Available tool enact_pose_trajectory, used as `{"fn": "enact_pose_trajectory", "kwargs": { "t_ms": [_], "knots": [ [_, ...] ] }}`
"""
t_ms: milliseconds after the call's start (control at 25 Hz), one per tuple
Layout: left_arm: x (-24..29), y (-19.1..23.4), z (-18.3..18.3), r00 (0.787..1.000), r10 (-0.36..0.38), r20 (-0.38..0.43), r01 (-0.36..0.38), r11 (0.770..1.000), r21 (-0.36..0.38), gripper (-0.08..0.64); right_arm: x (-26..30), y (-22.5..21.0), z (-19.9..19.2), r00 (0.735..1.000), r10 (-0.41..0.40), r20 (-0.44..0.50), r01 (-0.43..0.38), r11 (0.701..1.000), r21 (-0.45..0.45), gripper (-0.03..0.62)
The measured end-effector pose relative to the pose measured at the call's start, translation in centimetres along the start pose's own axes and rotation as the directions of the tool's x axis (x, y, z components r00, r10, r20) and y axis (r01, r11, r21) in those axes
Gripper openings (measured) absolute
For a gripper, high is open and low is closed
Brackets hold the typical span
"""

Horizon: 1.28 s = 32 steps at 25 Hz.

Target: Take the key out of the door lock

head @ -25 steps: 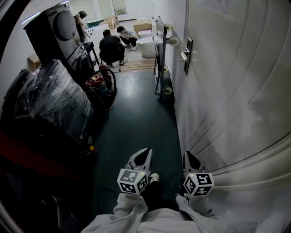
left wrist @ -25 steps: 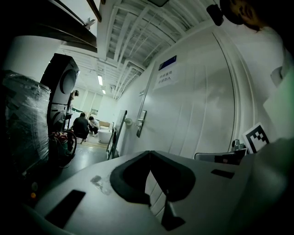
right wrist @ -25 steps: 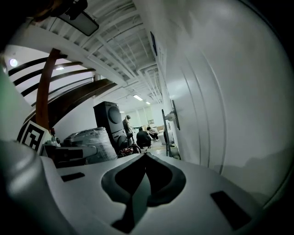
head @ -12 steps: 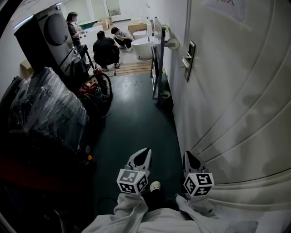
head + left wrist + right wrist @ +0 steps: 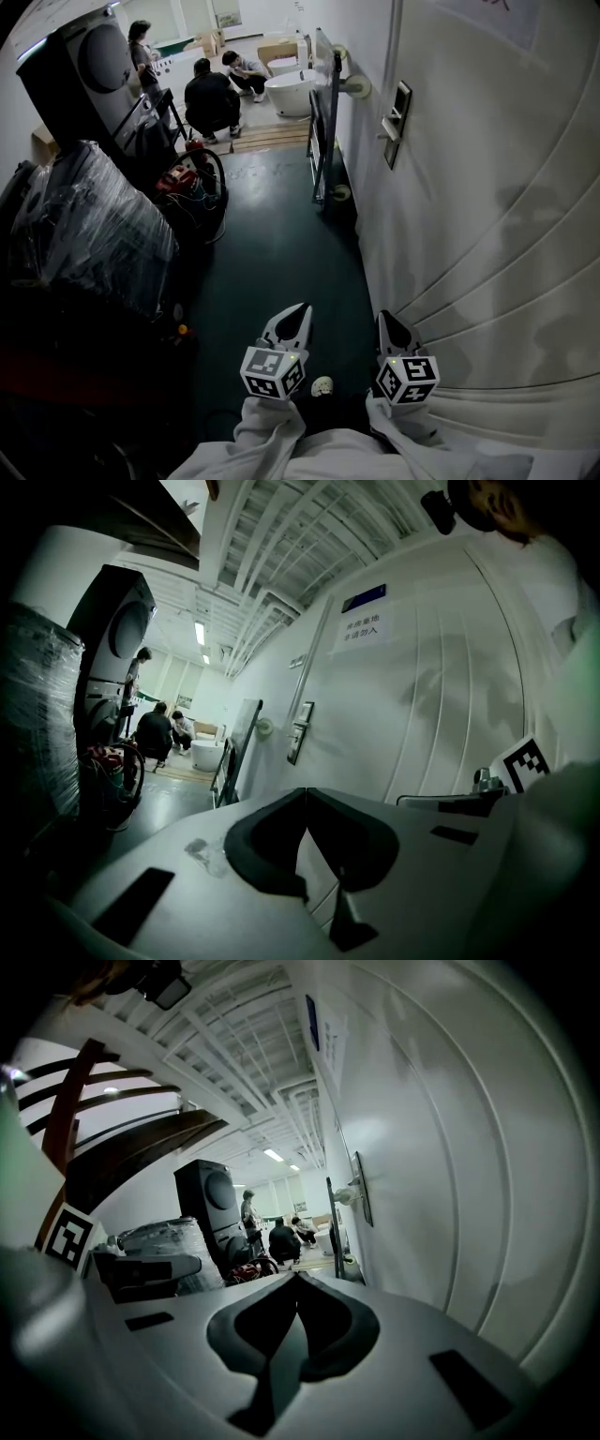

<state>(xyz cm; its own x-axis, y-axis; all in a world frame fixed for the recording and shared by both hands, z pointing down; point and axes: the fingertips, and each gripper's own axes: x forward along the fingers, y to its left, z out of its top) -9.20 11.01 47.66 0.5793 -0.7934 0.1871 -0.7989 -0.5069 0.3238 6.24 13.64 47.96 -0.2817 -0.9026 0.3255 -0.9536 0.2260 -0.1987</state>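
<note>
The tall white ribbed door (image 5: 487,206) flanks the dark green floor (image 5: 281,253). Its dark lock plate (image 5: 397,124) sits well ahead, and any key there is too small to see. The left tongs (image 5: 302,309) and right tongs (image 5: 383,319) are closed and empty. If they arrive shut, they might knock the key instead of gripping it.

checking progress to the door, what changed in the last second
The person walked forward: the lock drew nearer and the wrapped stack slid back on the left. Nothing was taken or released. Left tongs and right tongs stayed shut, empty, side by side, far from the lock.
</note>
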Motion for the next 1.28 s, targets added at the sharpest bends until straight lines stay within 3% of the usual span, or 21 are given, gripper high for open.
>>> {"fn": "enact_pose_trajectory", "kwargs": {
  "t_ms": [400, 800, 1040, 1280],
  "knots": [
    [0.2, 1.1, -1.4, 0.999, 0.014, -0.039, -0.015, 0.999, -0.037, 0.014, 1.2, 0.4, -0.7, 0.999, 0.01, -0.032, -0.01, 1.0, 0.008, 0.052],
    [2.7, 2.2, 0.5, 0.999, 0.018, -0.027, -0.017, 1.0, 0.015, 0.014, 4.6, -0.4, 1.2, 0.999, 0.032, 0.002, -0.032, 0.999, 0.014, 0.052],
    [6.5, 4.7, 2.1, 0.999, 0.04, -0.007, -0.04, 0.999, 0.015, 0.014, 8.9, -1.7, 2.7, 0.999, 0.042, 0.003, -0.042, 0.999, 0.006, 0.052],
    [12.3, 6.2, 3.8, 1.0, 0.013, -0.012, -0.012, 1.0, 0.011, 0.014, 13.3, -4.2, 5.1, 1.0, 0.026, 0.006, -0.026, 1.0, 0.005, 0.052]
  ]
}}
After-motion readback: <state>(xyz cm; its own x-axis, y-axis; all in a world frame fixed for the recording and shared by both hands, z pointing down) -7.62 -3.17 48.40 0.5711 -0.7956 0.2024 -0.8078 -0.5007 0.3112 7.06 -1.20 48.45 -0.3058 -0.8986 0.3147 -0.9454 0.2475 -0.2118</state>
